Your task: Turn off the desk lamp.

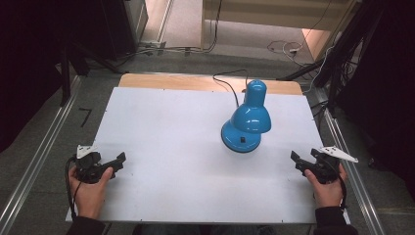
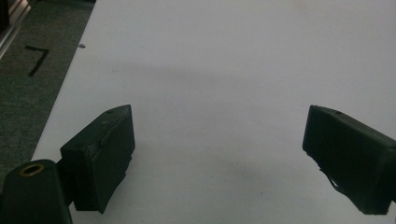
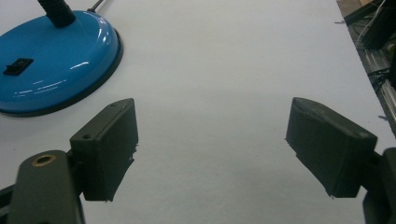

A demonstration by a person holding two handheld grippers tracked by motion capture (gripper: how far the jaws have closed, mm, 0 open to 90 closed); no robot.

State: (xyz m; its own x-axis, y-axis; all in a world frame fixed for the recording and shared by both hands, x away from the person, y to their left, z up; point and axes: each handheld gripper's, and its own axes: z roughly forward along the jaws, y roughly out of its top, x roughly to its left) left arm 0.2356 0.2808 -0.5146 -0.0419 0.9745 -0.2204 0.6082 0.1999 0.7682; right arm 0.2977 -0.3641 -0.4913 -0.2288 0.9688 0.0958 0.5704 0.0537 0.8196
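Observation:
A blue desk lamp stands on the white table top, right of the middle, its shade bent down over its round base. The base with a black switch shows at the upper left of the right gripper view. My right gripper rests near the front right corner, open, nothing between its jaws, a short way right of the lamp. Near the front left corner my left gripper is open too, jaws wide over bare table.
The lamp's black cable runs off the far edge of the table. Grey floor with metal rails lies on both sides. Cables and dark stands crowd the far right. A black mark is on the floor left of the table.

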